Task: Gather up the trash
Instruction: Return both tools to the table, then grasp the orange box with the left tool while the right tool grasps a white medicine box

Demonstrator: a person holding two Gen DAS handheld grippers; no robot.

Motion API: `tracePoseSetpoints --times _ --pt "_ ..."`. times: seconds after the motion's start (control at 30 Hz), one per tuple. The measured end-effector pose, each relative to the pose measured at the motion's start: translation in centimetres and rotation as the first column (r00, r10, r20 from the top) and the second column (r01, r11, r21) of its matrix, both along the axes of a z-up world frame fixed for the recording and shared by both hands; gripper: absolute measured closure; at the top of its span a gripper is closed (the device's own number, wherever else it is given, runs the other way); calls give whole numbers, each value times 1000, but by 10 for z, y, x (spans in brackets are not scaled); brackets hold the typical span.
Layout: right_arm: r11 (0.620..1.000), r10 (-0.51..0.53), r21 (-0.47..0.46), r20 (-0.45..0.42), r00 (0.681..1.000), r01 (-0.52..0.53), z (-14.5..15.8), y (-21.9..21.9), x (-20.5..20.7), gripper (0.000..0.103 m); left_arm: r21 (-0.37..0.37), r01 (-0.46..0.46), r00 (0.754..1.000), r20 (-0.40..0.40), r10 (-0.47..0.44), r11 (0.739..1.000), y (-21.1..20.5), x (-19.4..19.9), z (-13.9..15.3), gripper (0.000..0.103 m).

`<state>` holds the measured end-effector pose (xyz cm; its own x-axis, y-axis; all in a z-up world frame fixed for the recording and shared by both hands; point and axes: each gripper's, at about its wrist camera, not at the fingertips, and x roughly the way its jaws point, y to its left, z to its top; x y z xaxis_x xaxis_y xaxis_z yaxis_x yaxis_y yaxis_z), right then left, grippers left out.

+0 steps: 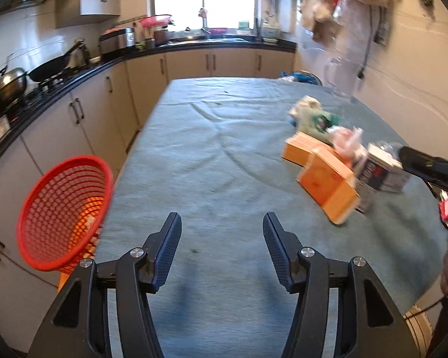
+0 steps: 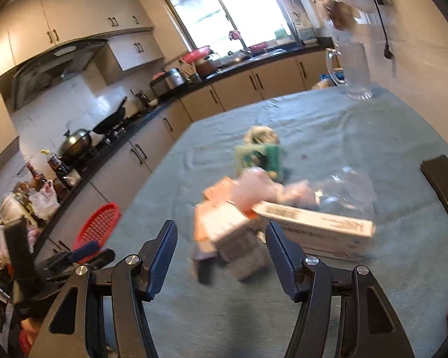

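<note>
A: So, which hand-held gripper is nearer the trash?

B: The right hand-held gripper point(image 2: 221, 256). Its jaws stand apart, empty, with the carton pile point(image 2: 233, 232) just ahead between them. The white box point(image 2: 313, 226) lies crosswise, long axis left to right.

A: And the left?

B: The left hand-held gripper point(image 1: 222, 249) is apart too, over bare surface point(image 1: 218, 155); the pile point(image 1: 328, 179) lies ahead and rightward, the red basket point(image 1: 62, 211) at its left.

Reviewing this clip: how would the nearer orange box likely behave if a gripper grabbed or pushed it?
The orange box looks like thin cardboard, so probably light and crushable under a hard squeeze. It sits tilted against other trash, so a push would likely slide or topple it on the cloth. Flat faces suggest no rolling.
</note>
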<state>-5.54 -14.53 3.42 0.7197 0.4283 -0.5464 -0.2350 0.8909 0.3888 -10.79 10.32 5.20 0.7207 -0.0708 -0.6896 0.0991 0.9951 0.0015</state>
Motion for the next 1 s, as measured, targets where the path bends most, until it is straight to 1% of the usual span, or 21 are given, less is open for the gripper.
tracePoseSetpoints --times 0.07,0.17,0.23,0.33,0.4,0.53,0.6,0.67,0.7,0.8,0.9,1.0 --pt "999 7 -31 4 1000 -7 -5 3 3 37 11 20 1000 -7 -20 1000 -7 1 -2 47" --pt "997 21 -72 10 1000 -20 -10 9 10 31 17 47 999 -15 -47 999 -16 1 -5 45" --pt "995 29 -91 21 999 -27 -14 14 15 31 4 59 998 -23 -59 998 -18 2 -6 42" --pt "992 39 -116 -2 999 -39 -21 20 28 32 -27 78 996 -41 -79 997 -21 4 -5 41" --pt "992 54 -115 -18 998 -55 -25 21 33 55 -50 87 995 -53 -89 995 -22 8 -3 41" --pt "996 46 -81 10 999 -45 -19 12 26 56 -97 100 991 -76 -108 990 -29 18 4 40" --pt "999 23 -50 28 999 -22 -13 -1 18 56 -128 106 989 -93 -119 986 -34 28 8 39" --pt "1000 -7 -24 39 999 8 -9 -13 13 56 -167 109 985 -116 -129 980 -41 38 10 35" --pt "1000 -16 -15 41 999 17 -7 -17 11 56 -190 105 981 -139 -133 976 -45 45 10 35" --pt "999 -34 16 50 998 33 -4 -31 3 56 -241 80 972 -198 -129 967 -57 65 8 35" --pt "998 -44 51 47 998 42 -6 -44 -2 56 -284 34 958 -263 -112 958 -69 87 1 35" --pt "996 -44 78 38 998 41 -9 -54 -4 55 -307 10 951 -292 -104 952 -81 100 -2 35"
